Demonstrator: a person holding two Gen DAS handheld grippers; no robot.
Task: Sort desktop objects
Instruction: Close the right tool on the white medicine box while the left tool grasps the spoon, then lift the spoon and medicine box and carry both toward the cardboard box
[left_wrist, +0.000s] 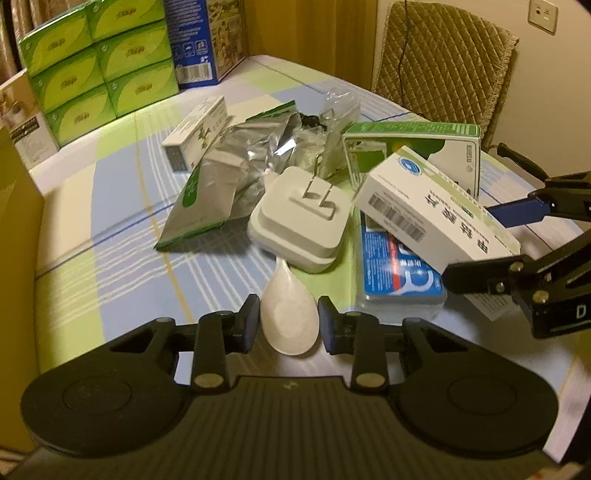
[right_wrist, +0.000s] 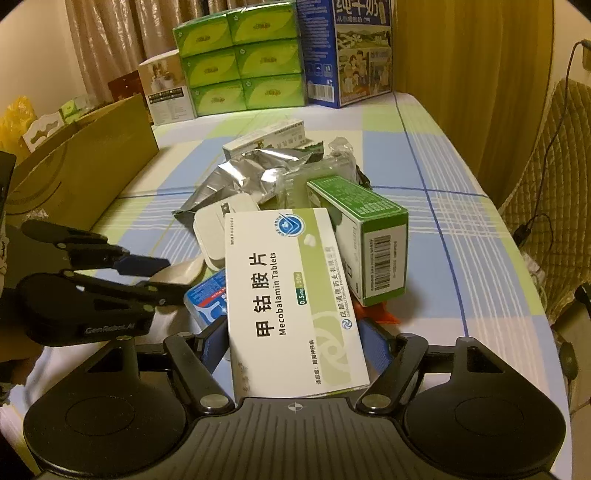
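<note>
A white spoon (left_wrist: 290, 317) lies on the checked tablecloth, its handle running under a white plug adapter (left_wrist: 299, 218). My left gripper (left_wrist: 289, 325) has its pads against both sides of the spoon's bowl. In the right wrist view the left gripper (right_wrist: 159, 277) reaches in from the left at the spoon (right_wrist: 183, 273). My right gripper (right_wrist: 295, 341) is shut on a white Mecobalamin tablet box (right_wrist: 291, 291), held tilted above the pile. From the left wrist view the tablet box (left_wrist: 436, 210) hangs over a blue floss pack (left_wrist: 399, 273), with the right gripper (left_wrist: 472, 243) clamped on its end.
The pile also holds a green carton (right_wrist: 373, 243), a silver foil pouch (left_wrist: 210, 181), a small white box (left_wrist: 195, 133) and a clear plastic bag (left_wrist: 336, 110). Green tissue packs (left_wrist: 99, 55) and a blue milk carton (left_wrist: 195, 40) stand at the back. A cardboard box (right_wrist: 85, 162) borders the left, a padded chair (left_wrist: 443, 62) the right.
</note>
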